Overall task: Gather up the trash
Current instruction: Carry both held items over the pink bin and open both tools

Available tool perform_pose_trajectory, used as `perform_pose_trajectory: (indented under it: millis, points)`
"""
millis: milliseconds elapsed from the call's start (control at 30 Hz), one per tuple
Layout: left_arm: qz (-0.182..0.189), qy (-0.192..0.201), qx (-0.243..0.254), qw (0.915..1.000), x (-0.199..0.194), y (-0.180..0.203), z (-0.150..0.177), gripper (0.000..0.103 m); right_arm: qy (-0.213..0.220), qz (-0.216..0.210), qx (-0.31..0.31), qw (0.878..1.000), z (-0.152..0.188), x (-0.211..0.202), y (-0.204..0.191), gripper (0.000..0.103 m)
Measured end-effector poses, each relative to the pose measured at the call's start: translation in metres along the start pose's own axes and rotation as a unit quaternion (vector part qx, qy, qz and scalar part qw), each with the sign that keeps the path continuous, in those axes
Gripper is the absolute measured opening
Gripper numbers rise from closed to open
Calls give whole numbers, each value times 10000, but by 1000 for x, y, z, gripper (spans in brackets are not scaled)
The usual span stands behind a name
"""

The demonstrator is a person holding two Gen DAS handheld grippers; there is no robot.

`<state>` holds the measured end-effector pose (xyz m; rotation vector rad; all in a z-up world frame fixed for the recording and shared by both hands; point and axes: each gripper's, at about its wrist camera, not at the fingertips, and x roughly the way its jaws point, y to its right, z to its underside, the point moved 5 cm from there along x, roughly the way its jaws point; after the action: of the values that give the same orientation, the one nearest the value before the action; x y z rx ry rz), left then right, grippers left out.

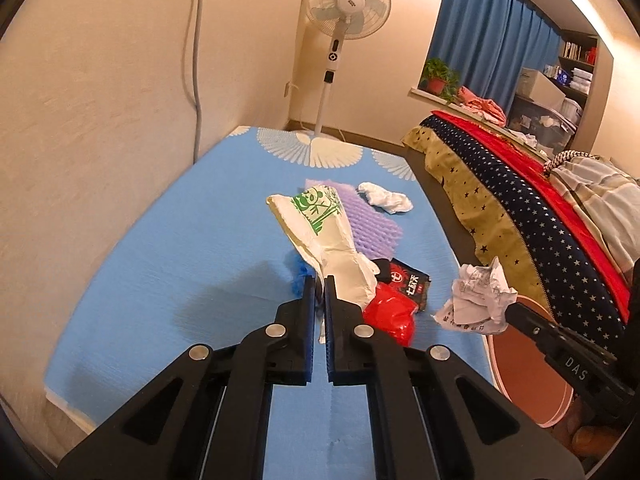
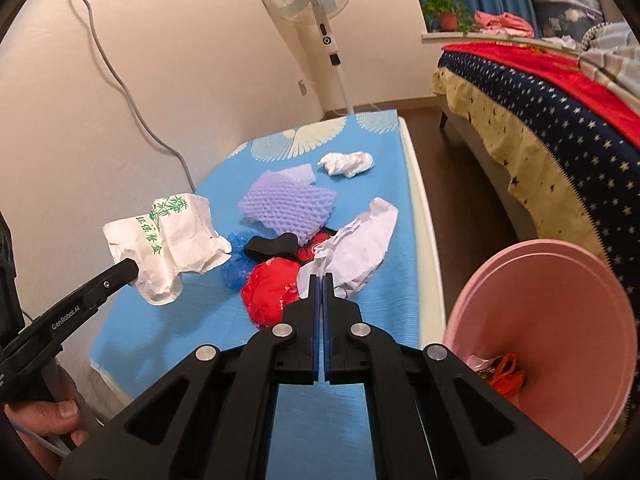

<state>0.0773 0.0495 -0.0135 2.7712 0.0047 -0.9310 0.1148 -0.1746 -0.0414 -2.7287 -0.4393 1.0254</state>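
We hold a tool in each hand. Our left tool (image 1: 319,284) is pinched tight on the cream paper bag with the green panda picture (image 1: 320,224), and the bag looks lifted off the blue table (image 1: 160,260). Our right tool (image 2: 322,280) is squeezed nearly closed on the white crumpled paper (image 2: 360,248), up near the pile.

The pink plastic bin (image 2: 540,320) sits low by the right edge of the table, with some orange trash already in it. We think the next step is to carry both pieces over to it. We should keep squeezing, go up first, then move across, so the bag does not drag the other trash along.

Still on the table are the shiny red plastic bag (image 2: 268,292), the blue crinkly bag (image 2: 236,264), the purple bumpy foam sheet (image 2: 288,204) and the white tissue ball (image 2: 346,164).

The wall is close on the left, and the bed with the starry blanket (image 2: 540,128) is to the right, past the bin. The open room is the bare blue cloth in front of us and the gap above the bin. The right arm should go first, so the two tools do not bump.
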Motion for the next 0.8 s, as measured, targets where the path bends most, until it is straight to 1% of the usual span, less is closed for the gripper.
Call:
perform_pose_trajectory:
  millis: [333,600,800]
  points:
    - [150,95,135,9998,-16,10,2,4,210,127,-134,9996,-4,-25,0,1]
    - [279,159,265,9991,-19,23,3,4,385,391,-272,9981,-9,-46,2,1]
    - [449,177,398,9980,-16,40,5,4,502,571,-334,9965,-14,-61,7,1]
